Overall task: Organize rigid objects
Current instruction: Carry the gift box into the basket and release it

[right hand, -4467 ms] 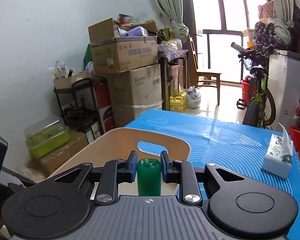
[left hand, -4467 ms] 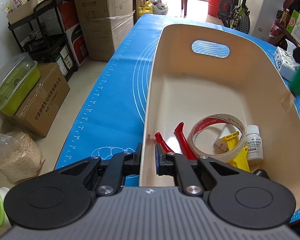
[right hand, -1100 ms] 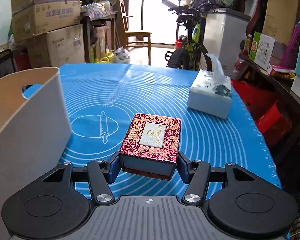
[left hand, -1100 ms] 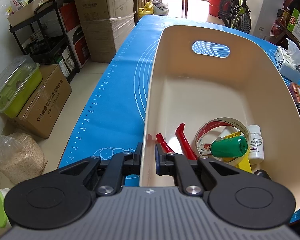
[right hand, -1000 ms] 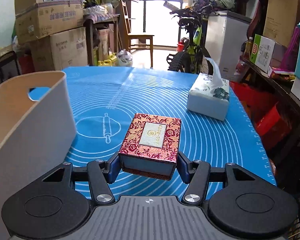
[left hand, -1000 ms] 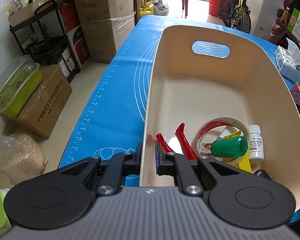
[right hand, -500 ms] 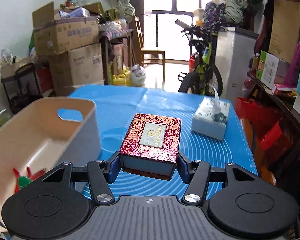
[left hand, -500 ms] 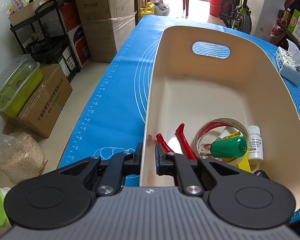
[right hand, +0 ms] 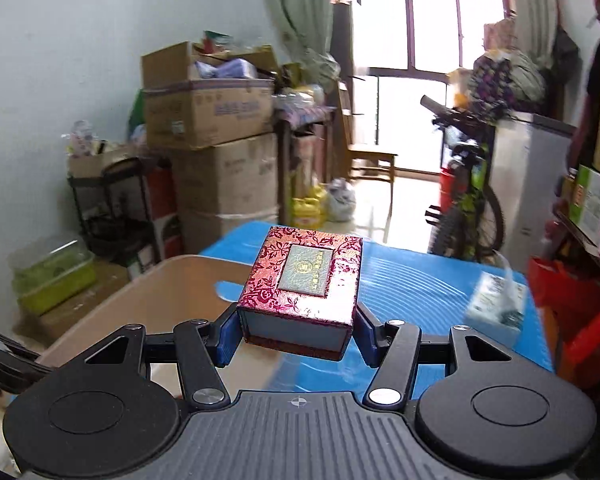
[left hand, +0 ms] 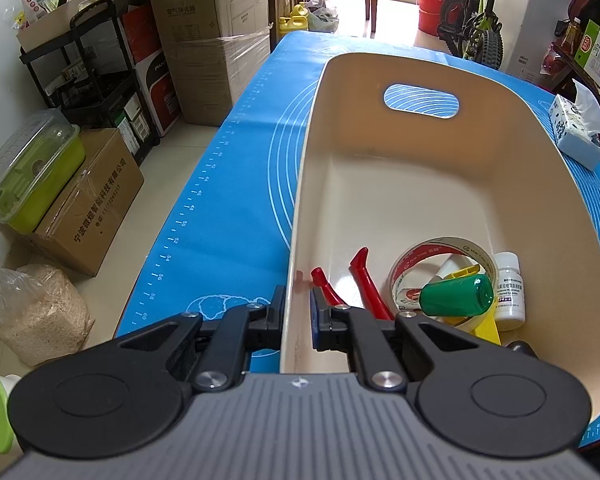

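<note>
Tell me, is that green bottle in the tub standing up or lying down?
Lying down. The green bottle rests on its side across the tape roll inside the tub, its cap pointing left.

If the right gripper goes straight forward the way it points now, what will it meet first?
Probably the beige bin. The right gripper, shut on the red patterned box, points slightly downward over the bin's far end, near its handle cutout. Depth is unclear, so it may instead pass over the rim onto the blue mat.

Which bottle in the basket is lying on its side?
The green bottle, resting across the tape roll; the white pill bottle beside it points a different way.
</note>
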